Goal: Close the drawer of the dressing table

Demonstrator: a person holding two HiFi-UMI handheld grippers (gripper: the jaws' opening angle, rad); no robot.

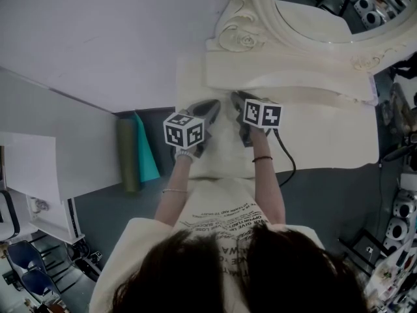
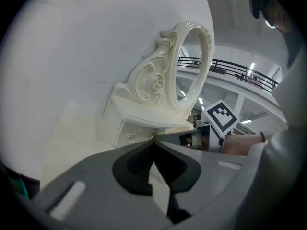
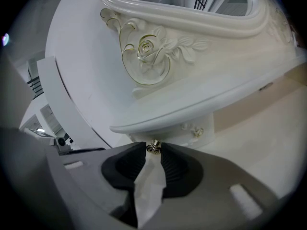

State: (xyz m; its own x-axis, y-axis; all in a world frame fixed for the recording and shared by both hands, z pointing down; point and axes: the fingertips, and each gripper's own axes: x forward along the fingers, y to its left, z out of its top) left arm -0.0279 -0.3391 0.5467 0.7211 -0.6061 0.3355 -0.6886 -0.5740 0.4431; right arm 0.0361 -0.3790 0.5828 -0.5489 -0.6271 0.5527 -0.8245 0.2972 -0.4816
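The cream dressing table [image 1: 326,135] carries a carved oval mirror [image 1: 313,12] and a low drawer unit [image 1: 287,77] under a shelf. In the right gripper view, my right gripper [image 3: 153,147] is shut on a small gold drawer knob [image 3: 154,146]; the drawer front behind it is mostly hidden by the jaws. A second floral knob [image 3: 194,130] shows on the unit just to the right. My left gripper [image 2: 152,141] is shut with nothing in it and hovers over the tabletop, short of the drawer unit [image 2: 132,131]. Both grippers, left [image 1: 214,105] and right [image 1: 236,98], sit side by side at the unit's left end.
A rolled green and teal mat [image 1: 137,152] lies on the floor left of the table. A white cabinet [image 1: 39,168] and a blue chair [image 1: 26,259] stand at the far left. Equipment [image 1: 401,220] crowds the right edge. A white wall backs the table.
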